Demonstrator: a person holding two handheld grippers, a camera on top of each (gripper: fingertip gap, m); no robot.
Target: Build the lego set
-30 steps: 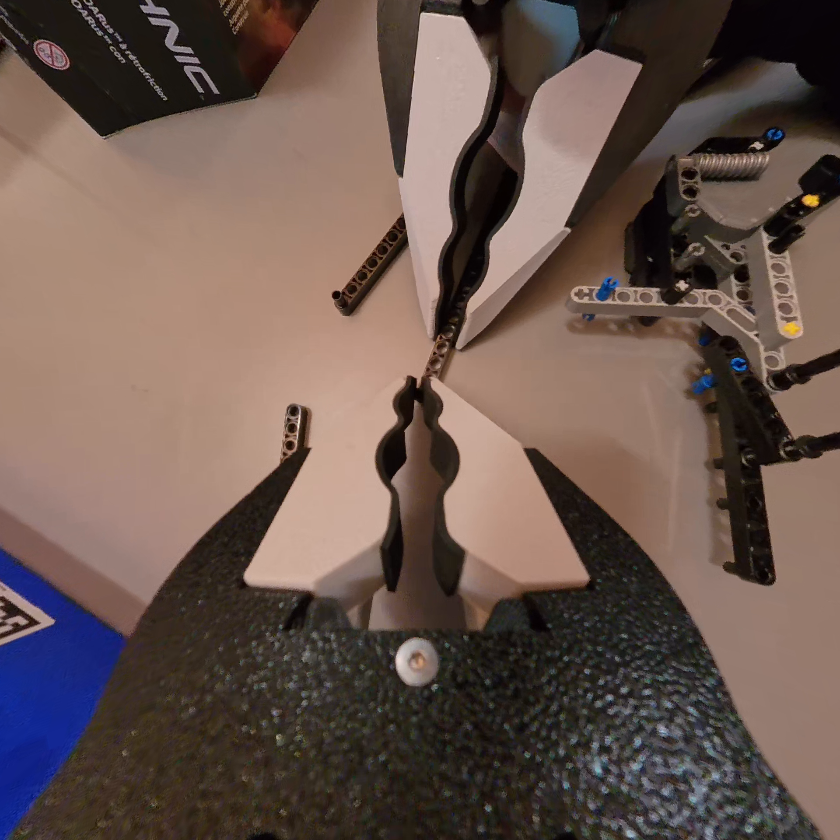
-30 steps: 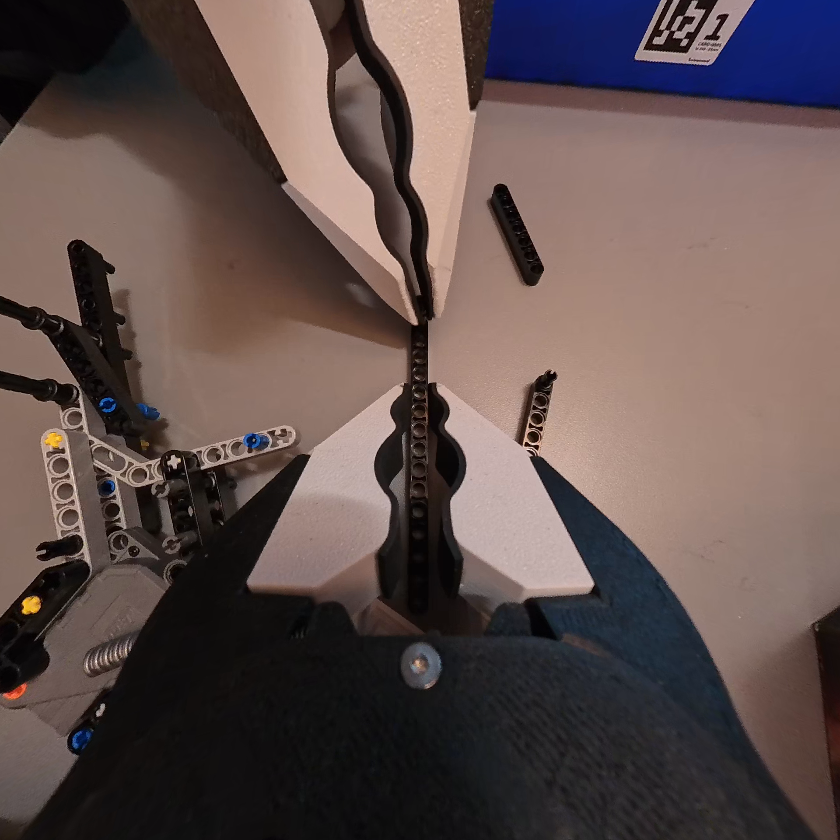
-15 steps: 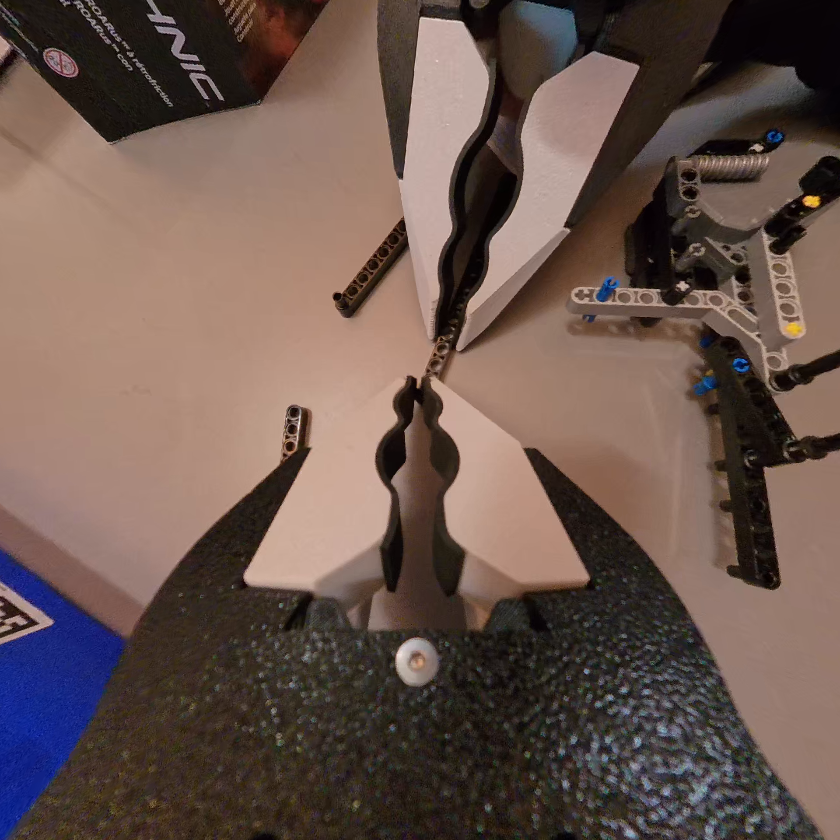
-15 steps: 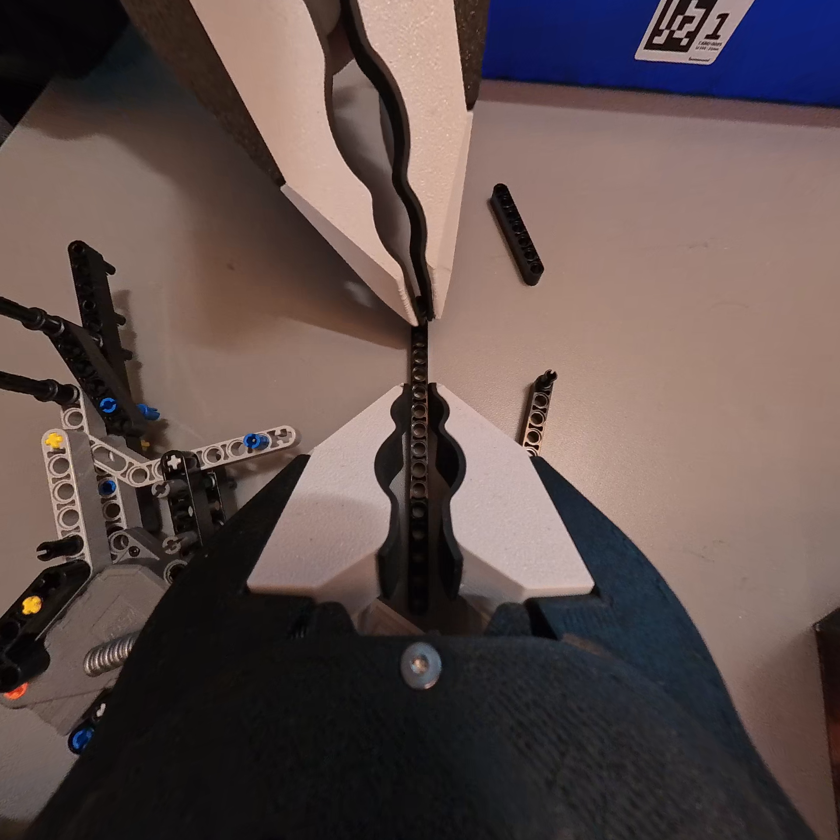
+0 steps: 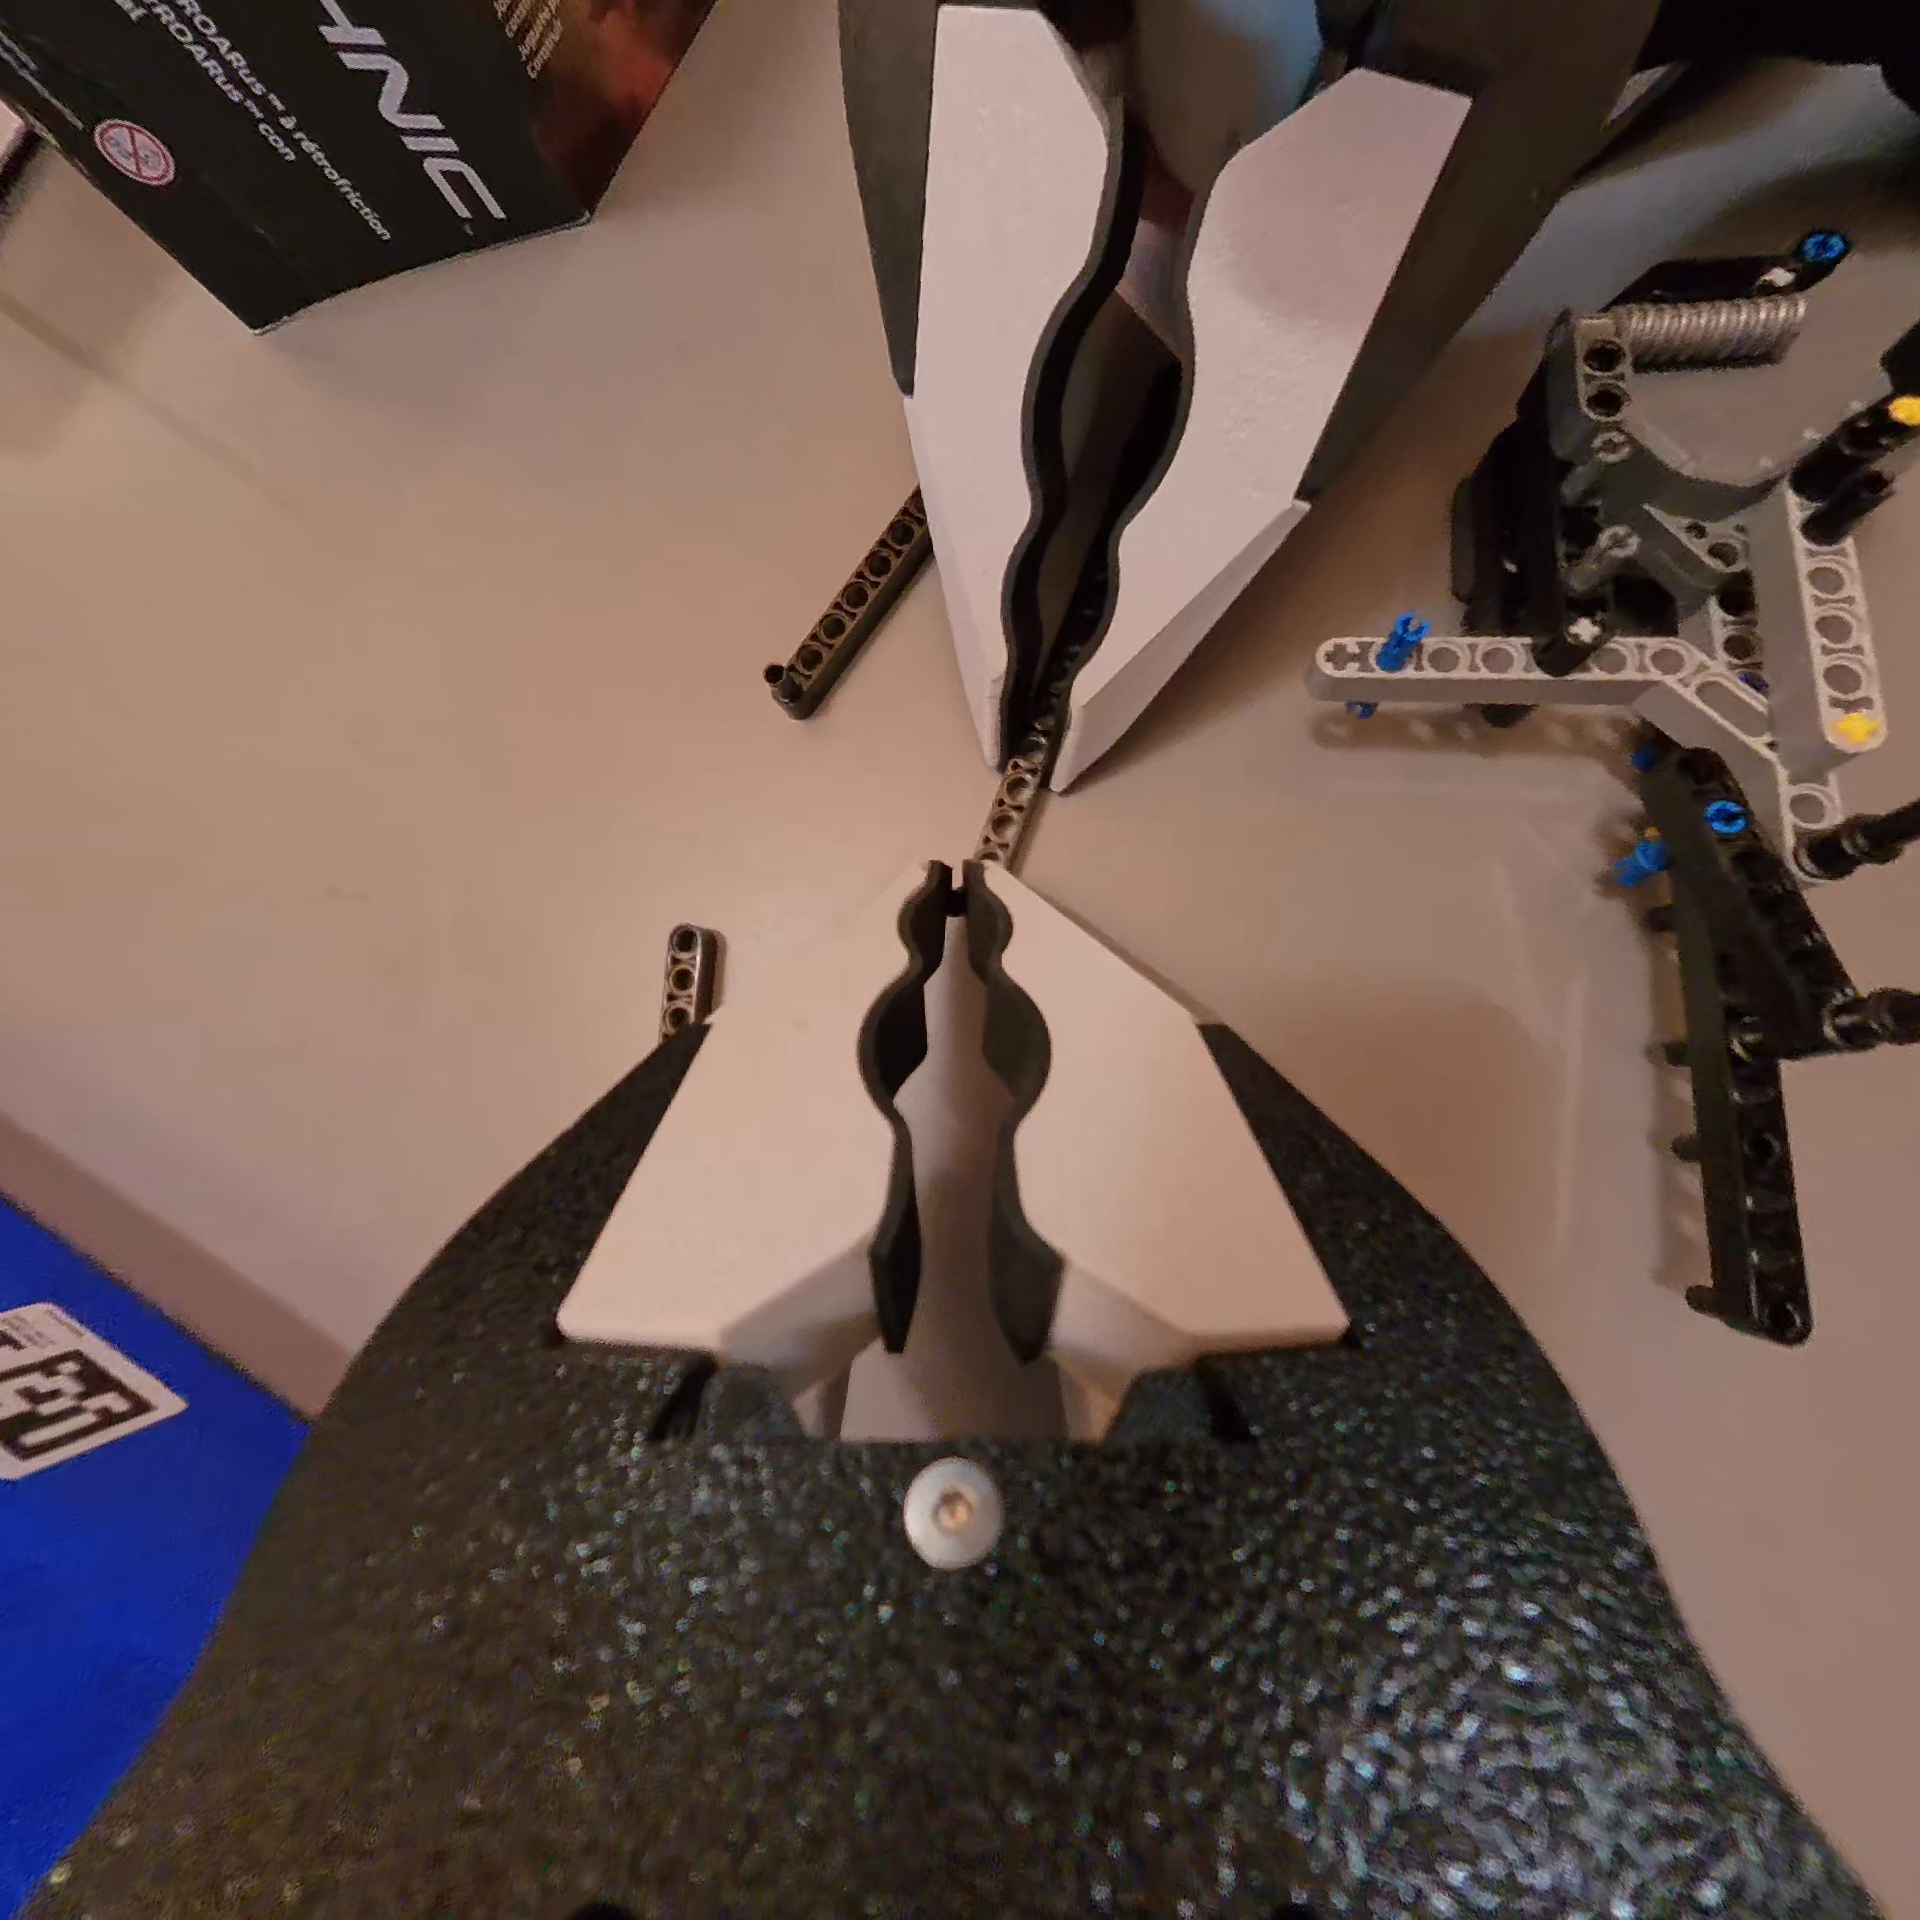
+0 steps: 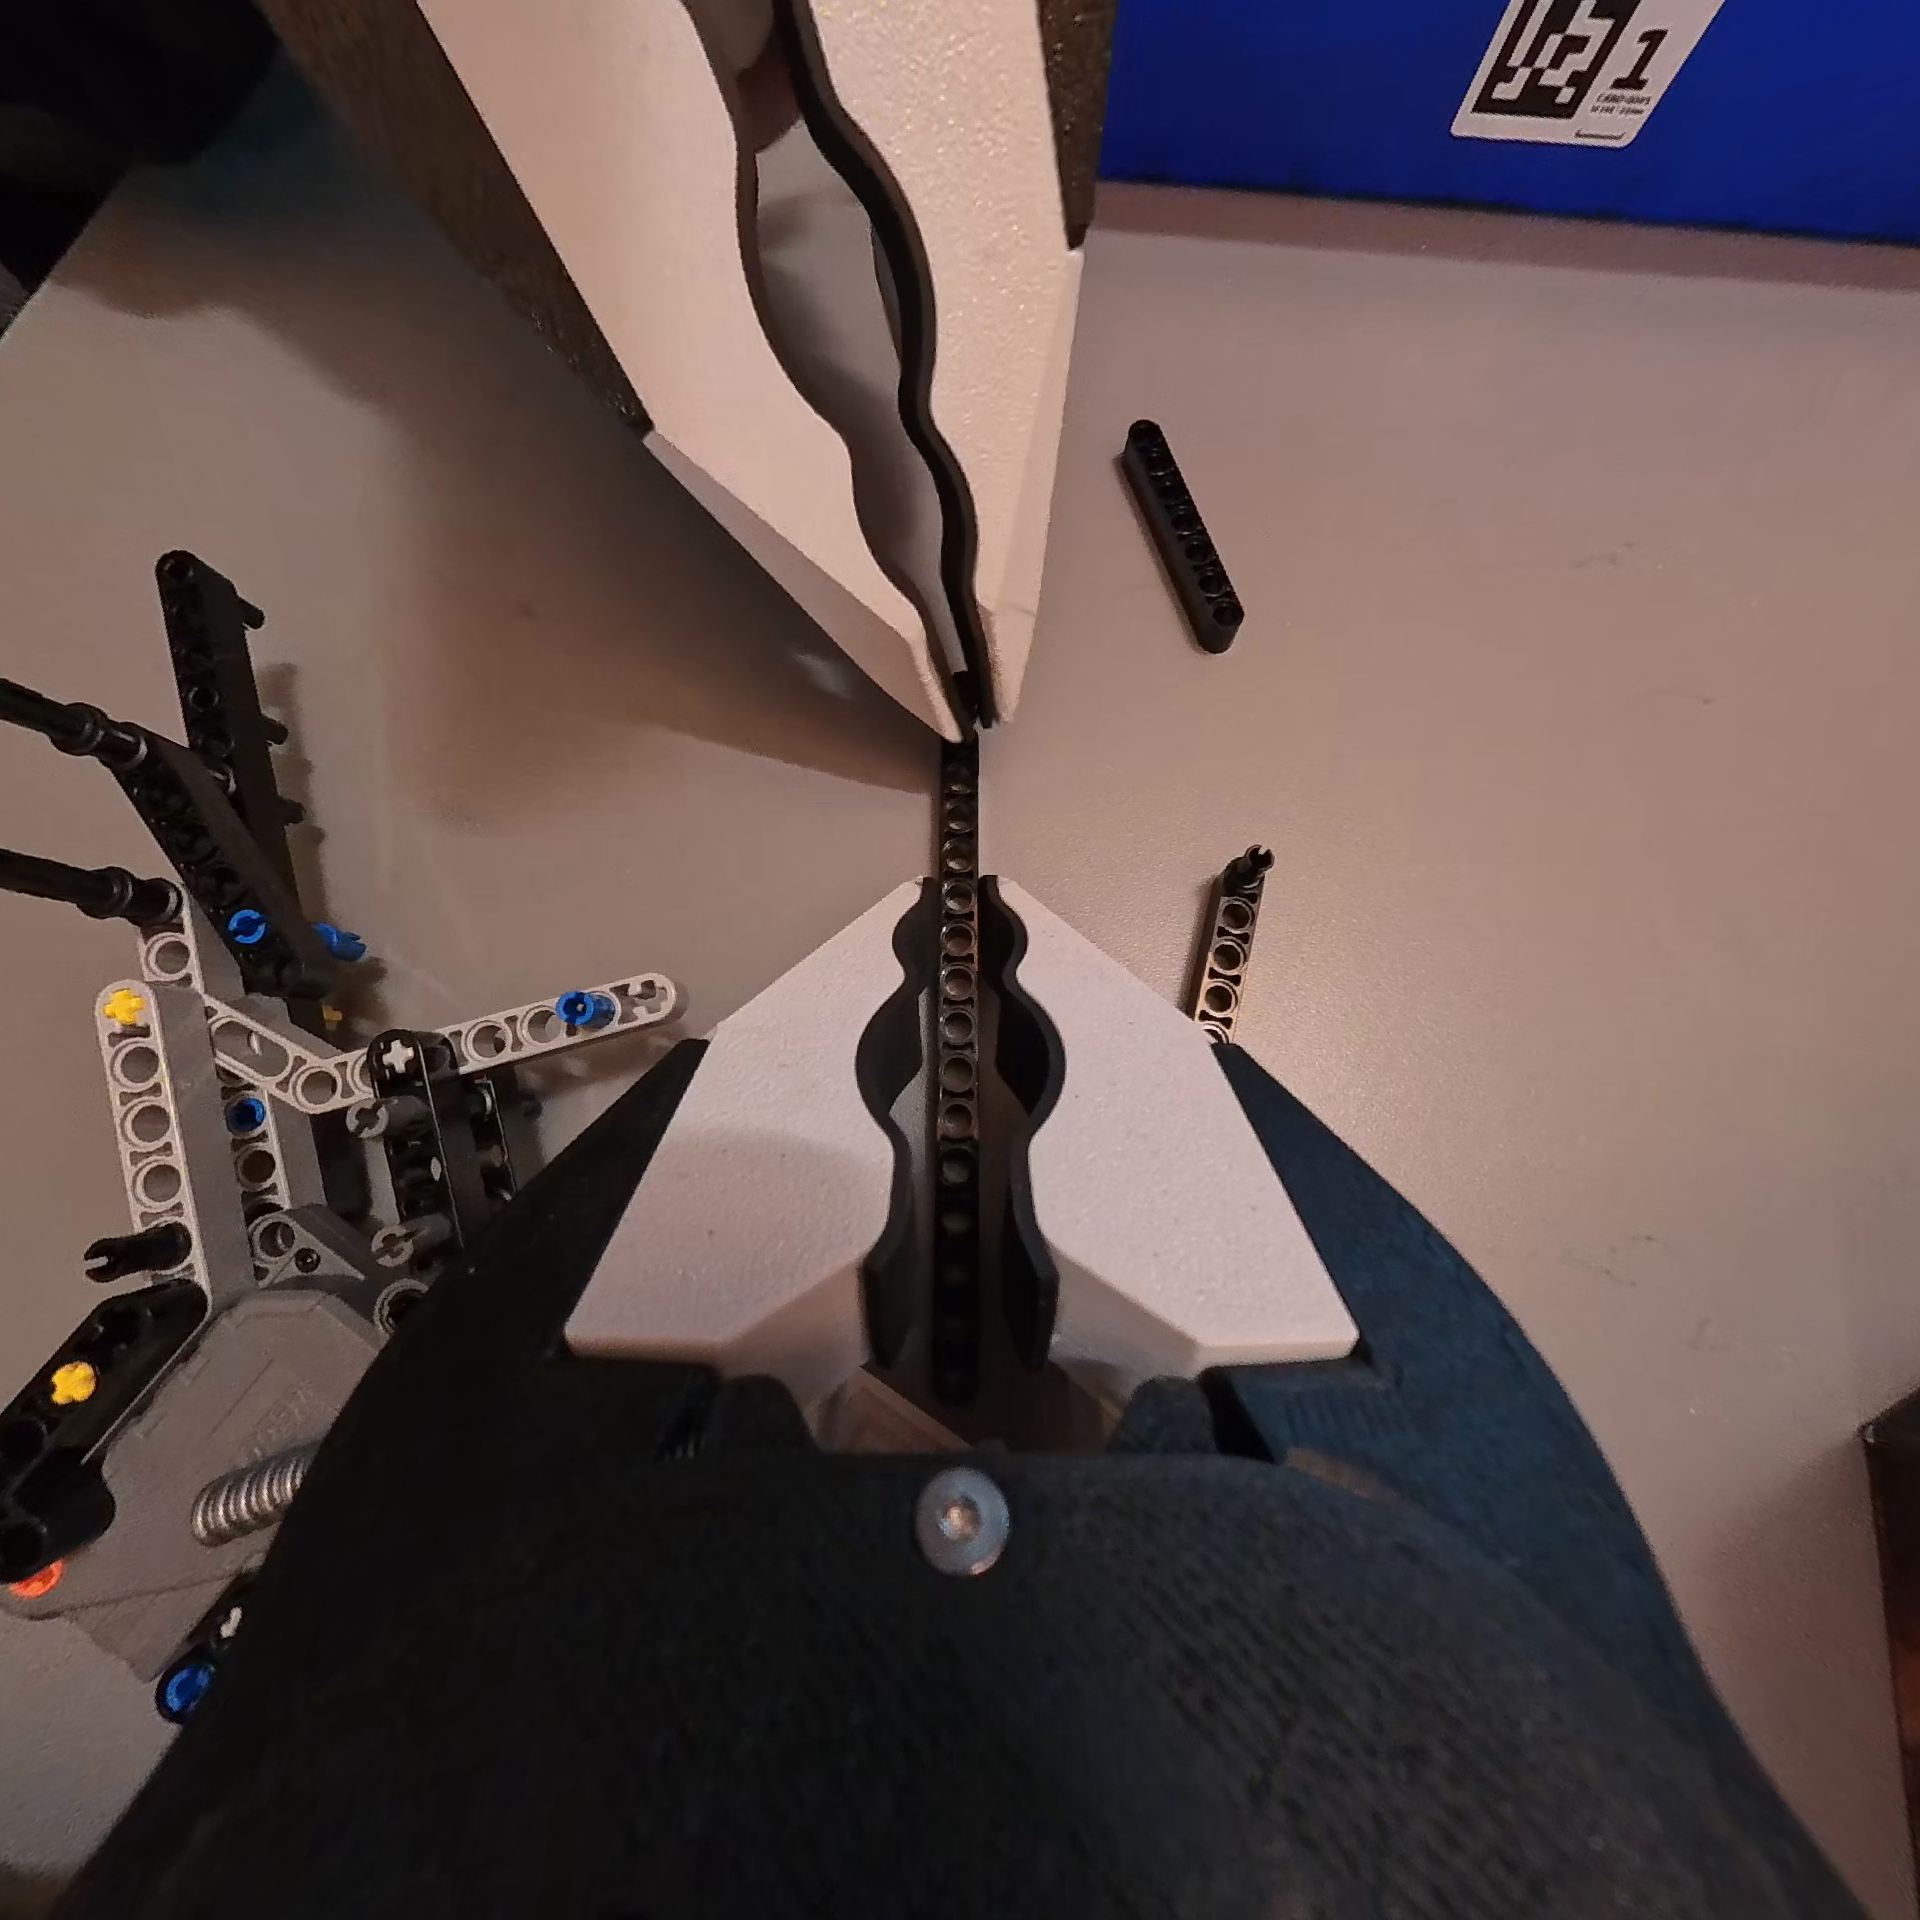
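My right gripper (image 6: 956,883) is shut on a long black holed beam (image 6: 958,1039) that runs lengthwise between its fingers. The beam's end sticks out past the tips, just above the table. My left gripper (image 5: 951,878) faces it tip to tip and is shut on a small black pin (image 6: 966,694), little of which shows. The pin sits right at the beam's end (image 5: 1018,800). The right gripper also shows in the left wrist view (image 5: 1029,732), and the left gripper in the right wrist view (image 6: 971,707). The partly built grey and black model (image 5: 1714,644) lies beside them and also shows in the right wrist view (image 6: 260,1091).
A loose black beam with a pin in its end (image 5: 852,613) (image 6: 1231,945) and a shorter black beam (image 5: 688,977) (image 6: 1184,540) lie on the grey table. A black box (image 5: 312,135) stands at the far left. A blue mat with a tag (image 5: 104,1455) borders the table. The grippers are tip to tip, or close to it.
Almost nothing. Both grippers stay shut and tip to tip, and the left wrist view has shifted only a touch.
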